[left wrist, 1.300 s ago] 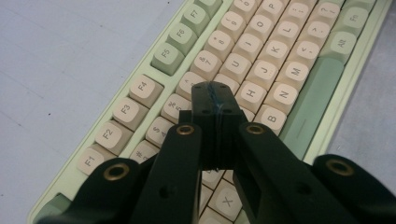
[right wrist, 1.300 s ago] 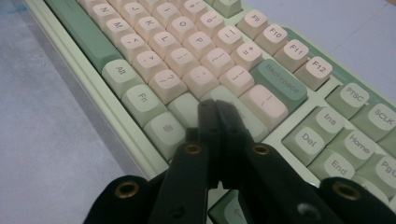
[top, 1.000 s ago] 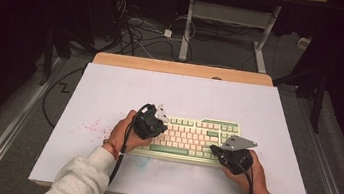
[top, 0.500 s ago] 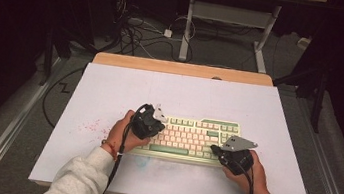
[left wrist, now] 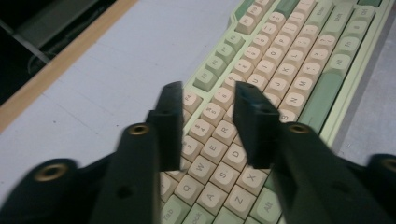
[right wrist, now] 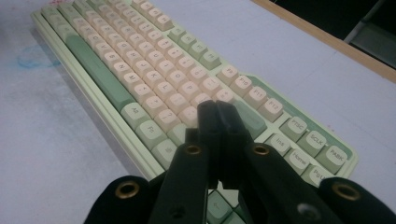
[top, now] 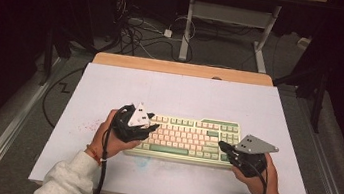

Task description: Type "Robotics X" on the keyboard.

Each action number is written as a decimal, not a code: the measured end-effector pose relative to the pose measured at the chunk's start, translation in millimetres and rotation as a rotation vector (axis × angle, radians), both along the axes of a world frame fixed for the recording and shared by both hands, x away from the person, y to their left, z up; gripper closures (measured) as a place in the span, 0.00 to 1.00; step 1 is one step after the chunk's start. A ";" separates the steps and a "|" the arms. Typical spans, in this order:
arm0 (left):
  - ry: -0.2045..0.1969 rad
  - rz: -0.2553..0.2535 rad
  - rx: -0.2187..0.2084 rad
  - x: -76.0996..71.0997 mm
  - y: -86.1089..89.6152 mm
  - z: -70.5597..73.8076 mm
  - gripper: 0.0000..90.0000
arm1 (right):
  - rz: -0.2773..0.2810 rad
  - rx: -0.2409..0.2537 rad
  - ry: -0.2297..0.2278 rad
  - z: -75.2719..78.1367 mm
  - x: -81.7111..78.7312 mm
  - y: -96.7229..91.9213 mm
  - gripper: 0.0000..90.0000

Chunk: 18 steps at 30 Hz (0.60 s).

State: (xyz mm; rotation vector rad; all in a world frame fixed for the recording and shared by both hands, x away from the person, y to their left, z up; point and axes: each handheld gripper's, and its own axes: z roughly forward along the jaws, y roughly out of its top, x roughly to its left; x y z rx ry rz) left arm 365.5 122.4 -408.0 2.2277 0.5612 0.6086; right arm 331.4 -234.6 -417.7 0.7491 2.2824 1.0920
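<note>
Since the earlier high view, both hands have lifted slightly off the keyboard (top: 187, 139), and the left gripper (top: 152, 126) has just been opening its jaws, with nothing between them. From above, the keyboard lies flat near the front middle of the white bench (top: 180, 93), the right gripper (top: 223, 146) at its right end.

Along the left gripper (left wrist: 208, 119), released jaws hover over the letter keys (left wrist: 219, 144).

Along the right gripper (right wrist: 218, 126), the jaws are clenched together, empty, above the keyboard's (right wrist: 154, 79) right end.
</note>
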 end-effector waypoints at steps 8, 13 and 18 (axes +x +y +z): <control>-0.073 0.042 -0.046 -21.9 24.1 -15.2 0.27 | -0.001 -0.001 -0.001 1.5 -2.3 -3.2 1.00; -0.085 0.077 -0.070 -31.1 37.8 -24.5 0.22 | -0.004 -0.001 0.000 1.8 -2.9 -4.3 1.00; -0.068 0.096 -0.064 -37.9 49.0 -35.4 0.21 | -0.002 -0.003 -0.004 2.9 -3.4 -4.3 1.00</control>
